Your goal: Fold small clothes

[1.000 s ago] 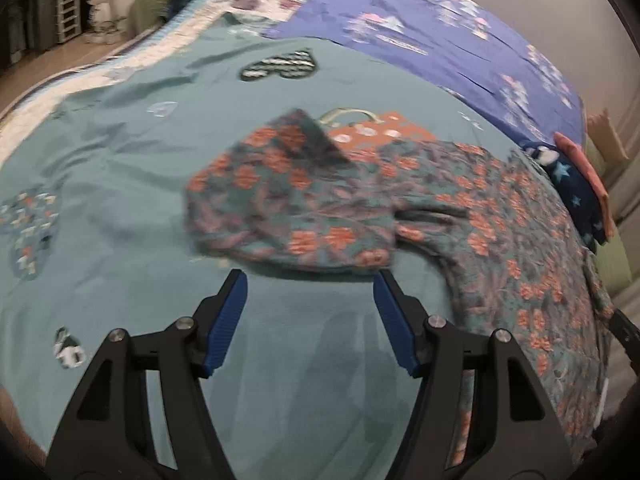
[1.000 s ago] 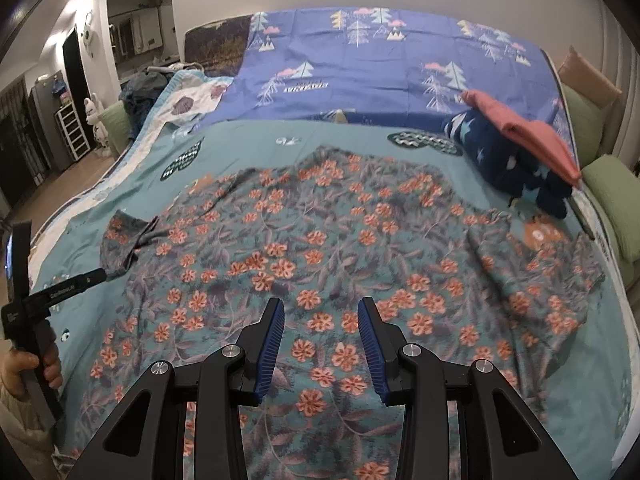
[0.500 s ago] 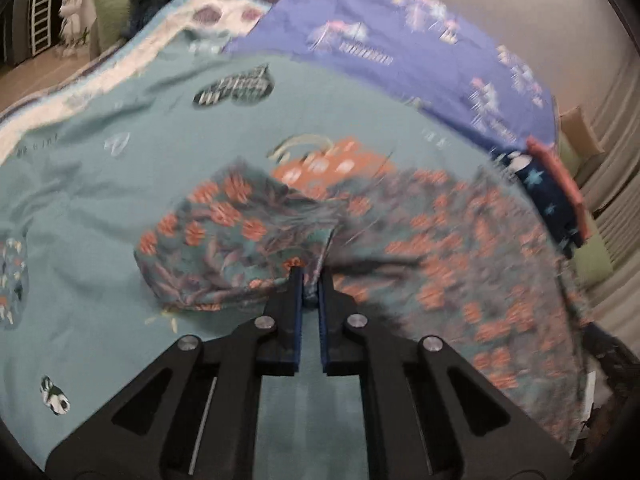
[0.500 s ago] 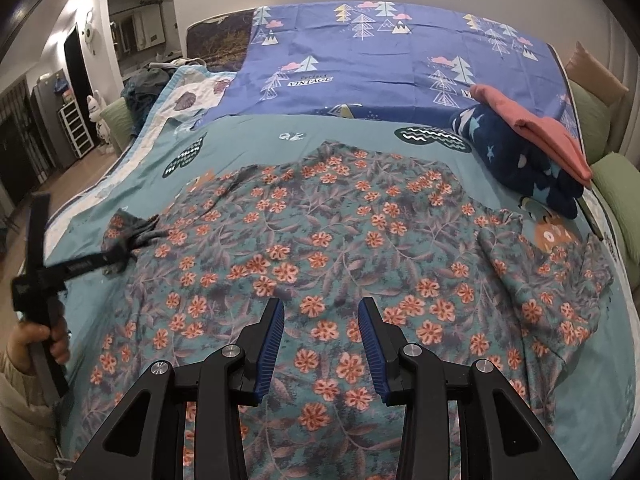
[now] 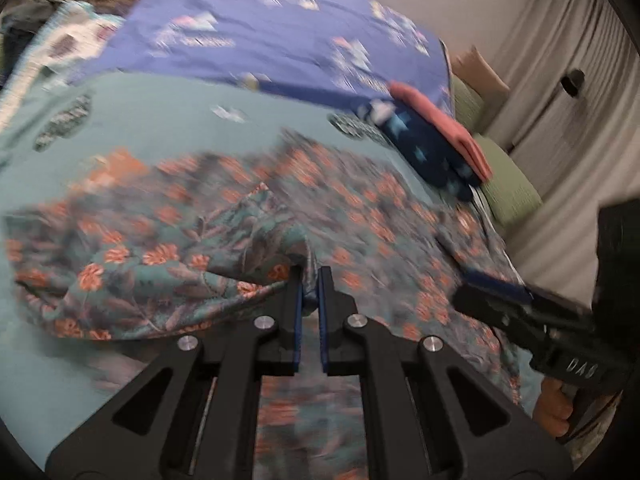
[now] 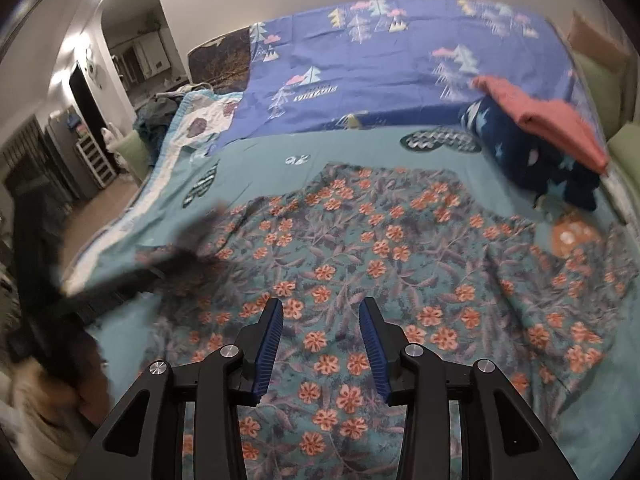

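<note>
A teal floral garment (image 6: 384,248) with orange flowers lies spread over the teal bedspread (image 6: 256,160). My left gripper (image 5: 309,284) is shut on the edge of its left sleeve (image 5: 168,264) and holds that sleeve lifted and drawn over the garment's body; the view is blurred by motion. In the right wrist view the left gripper (image 6: 188,252) shows as a dark blur at the garment's left side. My right gripper (image 6: 322,336) hovers open above the garment's lower middle, nothing between its blue pads. It also shows at the right (image 5: 496,292) of the left wrist view.
A folded navy star-print piece (image 6: 536,164) with a folded pink piece (image 6: 548,120) on top sits at the bed's far right. A purple sheet (image 6: 400,60) covers the head of the bed. Green cushions (image 5: 508,184) and curtains line the right side. A doorway and floor lie left.
My left gripper closed on the sleeve edge, then lifted it and carried it right over the garment. The right gripper shifted slightly and stayed open.
</note>
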Available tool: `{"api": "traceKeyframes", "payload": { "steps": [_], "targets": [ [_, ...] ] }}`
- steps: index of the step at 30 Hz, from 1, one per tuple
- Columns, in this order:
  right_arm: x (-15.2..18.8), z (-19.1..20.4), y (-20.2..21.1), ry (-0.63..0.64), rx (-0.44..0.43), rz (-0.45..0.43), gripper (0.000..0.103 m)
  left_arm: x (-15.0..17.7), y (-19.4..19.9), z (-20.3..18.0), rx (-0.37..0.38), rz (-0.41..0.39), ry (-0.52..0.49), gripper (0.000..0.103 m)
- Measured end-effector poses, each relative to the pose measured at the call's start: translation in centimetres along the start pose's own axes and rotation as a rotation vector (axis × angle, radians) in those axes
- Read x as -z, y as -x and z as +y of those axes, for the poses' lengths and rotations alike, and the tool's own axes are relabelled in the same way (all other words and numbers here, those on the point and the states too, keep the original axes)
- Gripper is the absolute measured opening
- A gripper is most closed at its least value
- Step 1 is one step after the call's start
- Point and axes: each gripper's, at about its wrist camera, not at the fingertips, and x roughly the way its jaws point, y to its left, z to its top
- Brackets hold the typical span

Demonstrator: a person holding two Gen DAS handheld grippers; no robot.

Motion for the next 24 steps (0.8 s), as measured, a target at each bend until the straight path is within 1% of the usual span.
{"api": "traceKeyframes", "payload": {
  "steps": [3, 4, 6, 8, 9, 10, 12, 13, 15, 16, 17, 18, 20, 22, 23, 24],
  "targets": [
    [-0.6, -0.8, -1.8, -0.035, -0.077, 0.068, 0.041, 1.4, -1.4, -1.4, 0.012, 0.045, -0.015, 0.008],
    [-0.9, -1.0, -2.8, -0.058, -0.107, 0.106, 0.042, 1.7, -1.5, -1.6, 0.009, 0.052, -0.015, 0.008],
    [-1.1, -0.9, -4.5, -0.079, -0.158, 0.153, 0.043, 2.2, -1.6, -1.7, 0.012, 0.060, -0.007, 0.008],
    [-1.5, -0.8, -6.5, -0.098, -0.204, 0.198, 0.047, 2.4, -1.2, -1.4, 0.023, 0.057, -0.003, 0.008],
    [-1.6, -0.8, -7.5, -0.113, -0.228, 0.224, 0.050, 2.5, -0.9, -1.3, 0.022, 0.055, -0.006, 0.008],
    [-1.8, -0.7, -8.8, -0.141, -0.261, 0.261, 0.054, 2.7, -0.7, -1.2, 0.022, 0.055, -0.006, 0.008],
    [-2.0, -0.6, -11.2, -0.194, -0.324, 0.330, 0.057, 2.9, -0.6, -0.9, 0.030, 0.059, 0.003, 0.008],
    [-2.2, -0.4, -12.2, -0.208, -0.332, 0.346, 0.057, 3.0, -0.6, -0.8, 0.035, 0.062, 0.012, 0.008],
    [-2.7, 0.3, -13.1, -0.201, -0.312, 0.328, 0.057, 3.0, -0.7, -0.8, 0.037, 0.066, 0.017, 0.008],
    [-3.2, 0.8, -13.3, -0.188, -0.304, 0.311, 0.053, 2.8, -1.0, -0.8, 0.033, 0.068, 0.017, 0.008],
    [-3.7, 1.5, -13.3, -0.159, -0.287, 0.287, 0.040, 2.7, -1.0, -0.9, 0.029, 0.068, 0.015, 0.008],
    [-4.1, 2.3, -13.2, -0.115, -0.248, 0.269, 0.004, 2.6, -0.9, -1.1, 0.025, 0.064, 0.012, 0.008],
    [-5.2, 3.3, -12.1, -0.066, -0.163, 0.198, 0.003, 1.7, -0.6, -2.0, 0.023, 0.040, 0.002, 0.008],
    [-6.2, 3.6, -10.2, -0.030, -0.123, 0.126, 0.003, 0.7, -0.1, -3.2, 0.028, 0.010, -0.023, 0.008],
    [-6.8, 3.3, -8.7, -0.018, -0.088, 0.077, 0.003, 0.2, 0.1, -3.9, 0.040, -0.003, -0.036, 0.008],
    [-7.3, 2.7, -7.7, -0.016, -0.062, 0.046, 0.003, -0.1, 0.4, -4.7, 0.050, -0.014, -0.046, 0.014]
  ]
}}
